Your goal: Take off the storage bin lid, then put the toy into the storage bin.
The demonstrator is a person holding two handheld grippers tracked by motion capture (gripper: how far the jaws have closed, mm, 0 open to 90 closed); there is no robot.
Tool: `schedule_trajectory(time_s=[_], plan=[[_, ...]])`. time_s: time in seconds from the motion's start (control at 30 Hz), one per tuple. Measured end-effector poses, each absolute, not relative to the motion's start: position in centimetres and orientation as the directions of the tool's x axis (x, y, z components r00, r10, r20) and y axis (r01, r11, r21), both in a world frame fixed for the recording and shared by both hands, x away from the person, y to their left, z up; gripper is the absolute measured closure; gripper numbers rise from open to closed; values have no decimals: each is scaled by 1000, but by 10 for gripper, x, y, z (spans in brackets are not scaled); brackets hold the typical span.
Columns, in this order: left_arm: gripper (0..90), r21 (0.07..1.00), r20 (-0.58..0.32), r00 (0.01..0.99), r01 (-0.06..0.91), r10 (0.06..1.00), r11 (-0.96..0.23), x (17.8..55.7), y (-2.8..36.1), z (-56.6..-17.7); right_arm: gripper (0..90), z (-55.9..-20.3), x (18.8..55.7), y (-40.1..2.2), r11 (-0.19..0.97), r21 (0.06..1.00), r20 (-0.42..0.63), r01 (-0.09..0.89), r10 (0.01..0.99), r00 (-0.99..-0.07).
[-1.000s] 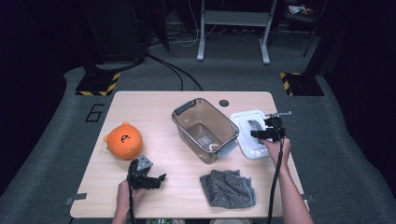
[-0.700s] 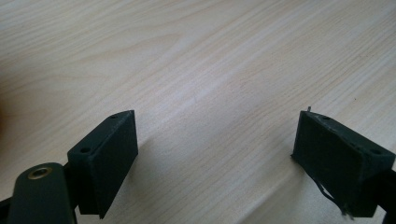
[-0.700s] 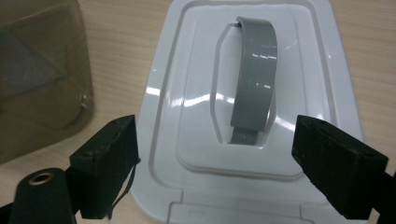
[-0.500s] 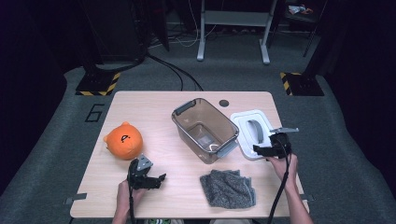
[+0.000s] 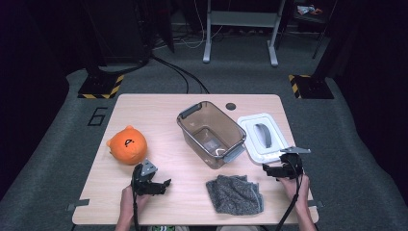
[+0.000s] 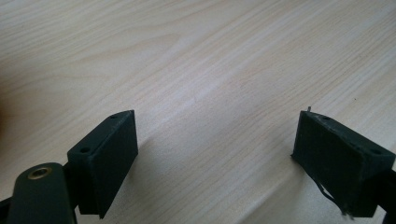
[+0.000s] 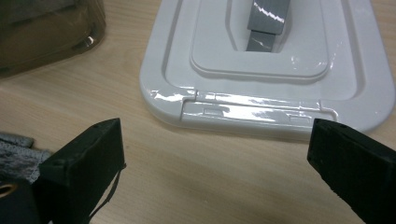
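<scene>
A white lid [image 5: 262, 134] with a grey handle lies flat on the table [image 5: 159, 110], to the right of a clear brown bin [image 5: 192, 113] that stands uncovered. My right gripper [image 5: 274, 168] hovers just short of the lid's near edge. In the right gripper view its jaws [image 7: 217, 149] stand wide apart over bare wood, facing the lid [image 7: 261, 60]. They have just been opening and nothing is between them. Near the front left of the table my left gripper [image 5: 163, 185] rests low. In the left gripper view it is open [image 6: 215, 140], with only wood between its pads.
An orange plush [image 5: 127, 144] sits at the left, just beyond my left gripper. A grey cloth [image 5: 235, 192] lies crumpled near the front edge between the two hands; its corner [image 7: 14, 151] appears beside my right gripper's left jaw. The bin's corner [image 7: 46, 28] is at the upper left there.
My right gripper has drawn back from above the lid toward the table's near edge and sunk slightly. The lid stays flat on the table. The left gripper has not moved.
</scene>
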State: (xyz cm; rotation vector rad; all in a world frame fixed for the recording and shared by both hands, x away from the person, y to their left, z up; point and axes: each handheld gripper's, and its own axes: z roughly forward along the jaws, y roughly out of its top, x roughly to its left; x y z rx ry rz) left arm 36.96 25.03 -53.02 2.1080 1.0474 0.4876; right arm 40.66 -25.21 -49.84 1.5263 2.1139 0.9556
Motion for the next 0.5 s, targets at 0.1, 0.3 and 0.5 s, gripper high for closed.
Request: schedule_trajectory(time_s=[0.1, 0.3, 0.5], plan=[[132, 738, 12, 605, 532, 796, -415, 370, 251, -529, 15, -502, 402, -254, 193, 703, 83, 684, 933, -349], [131, 742, 13, 608, 526, 793, -416, 371, 251, -530, 0, -514, 392, -255, 211, 696, 63, 686, 934, -352], [131, 744, 9, 615, 523, 788, -416, 371, 251, -530, 0, -526, 385, -255, 211, 703, 39, 679, 942, -333]])
